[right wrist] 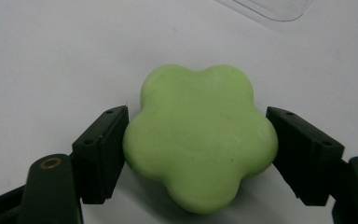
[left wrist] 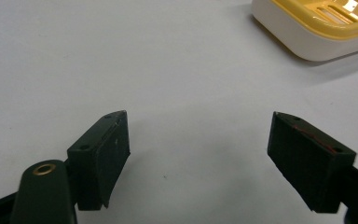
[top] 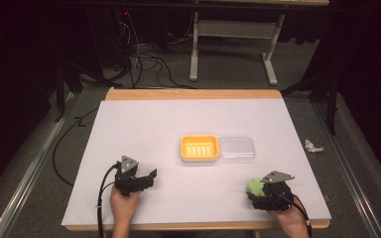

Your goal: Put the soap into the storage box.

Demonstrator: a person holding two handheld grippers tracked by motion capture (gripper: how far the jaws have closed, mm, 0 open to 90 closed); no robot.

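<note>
A green flower-shaped soap (right wrist: 200,140) sits between the jaws of my right gripper (right wrist: 196,140), and both jaws press against its sides. In the high view that soap (top: 254,186) and right gripper (top: 261,189) are near the table's front right. A yellow soap dish (top: 199,148) with a slotted floor lies at the table's middle, and a clear plastic lid (top: 236,148) touches its right side. My left gripper (top: 149,176) rests at the front left, jaws wide apart over bare table. The left gripper view shows the left gripper (left wrist: 198,140) with the dish's corner (left wrist: 307,32) beyond it.
The white table top (top: 144,124) has a wooden rim. A crumpled white scrap (top: 313,146) lies on the floor to the right. Cables (top: 149,59) and a grey desk frame (top: 233,34) stand beyond the far edge.
</note>
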